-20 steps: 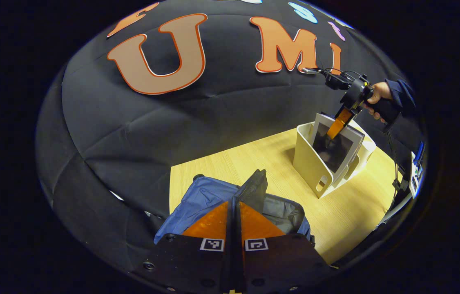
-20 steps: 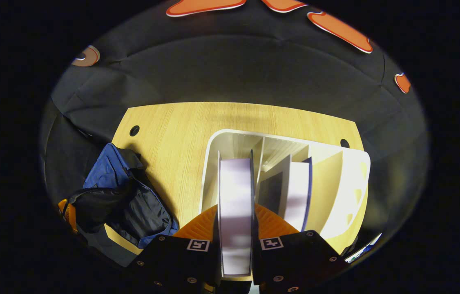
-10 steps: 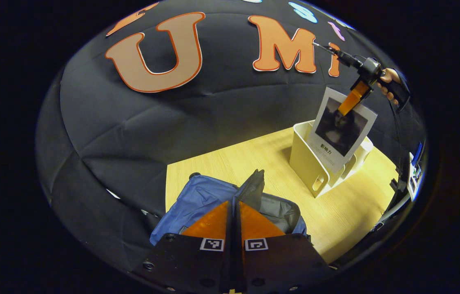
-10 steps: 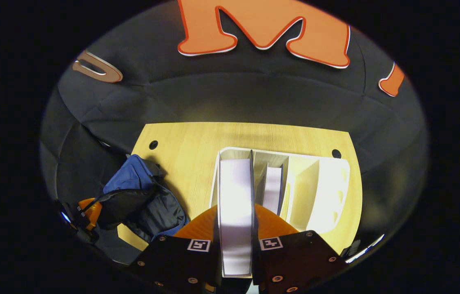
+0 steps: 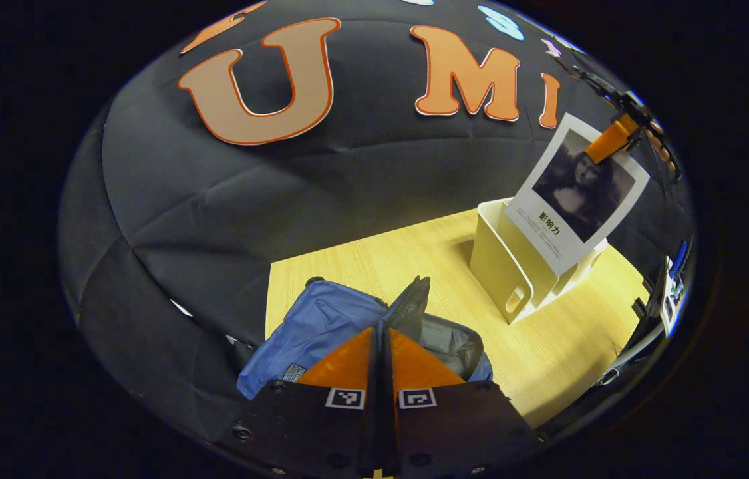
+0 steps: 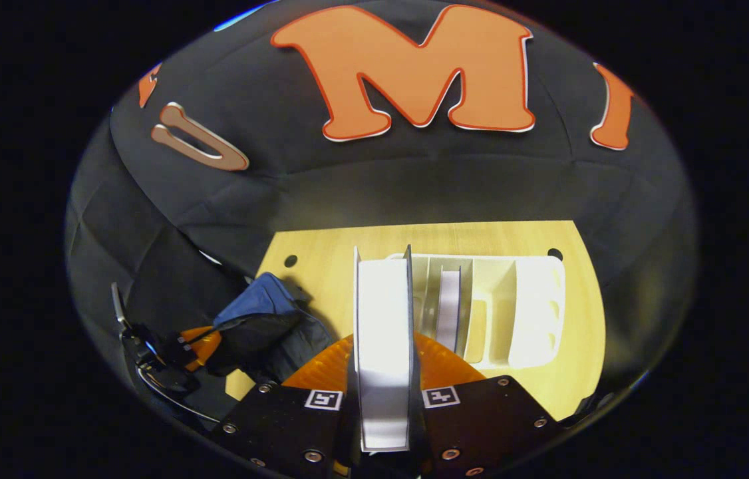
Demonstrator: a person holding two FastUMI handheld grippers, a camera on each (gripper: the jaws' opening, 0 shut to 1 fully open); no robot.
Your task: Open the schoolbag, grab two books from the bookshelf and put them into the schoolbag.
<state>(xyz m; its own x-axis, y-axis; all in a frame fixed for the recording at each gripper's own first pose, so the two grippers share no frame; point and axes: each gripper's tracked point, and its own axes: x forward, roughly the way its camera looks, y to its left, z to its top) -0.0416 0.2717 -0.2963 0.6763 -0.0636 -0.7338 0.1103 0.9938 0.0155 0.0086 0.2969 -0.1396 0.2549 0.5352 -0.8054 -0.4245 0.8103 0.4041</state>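
In the left gripper view, my left gripper (image 5: 381, 330) is shut on the dark flap (image 5: 411, 303) of the blue schoolbag (image 5: 321, 326), holding it up so the grey lining shows. Farther right, my right gripper (image 5: 607, 142) pinches the top of a white book with a dark portrait cover (image 5: 577, 193), which hangs tilted above the white bookshelf (image 5: 501, 266). In the right gripper view, the right gripper (image 6: 384, 342) is shut on that book (image 6: 382, 319), seen edge-on. A second book (image 6: 448, 309) stands in the bookshelf (image 6: 534, 299). The schoolbag (image 6: 258, 316) and left gripper (image 6: 198, 346) lie lower left.
The wooden table (image 5: 381, 259) carries the bag at its near left and the bookshelf at its right. Bare tabletop lies between them. The black cloth wall rises close behind the table. Some equipment (image 5: 670, 293) stands past the table's right edge.
My right gripper has lifted the book up out of the bookshelf, so its lower edge now hangs near the shelf's rim. The left gripper has stayed on the flap.
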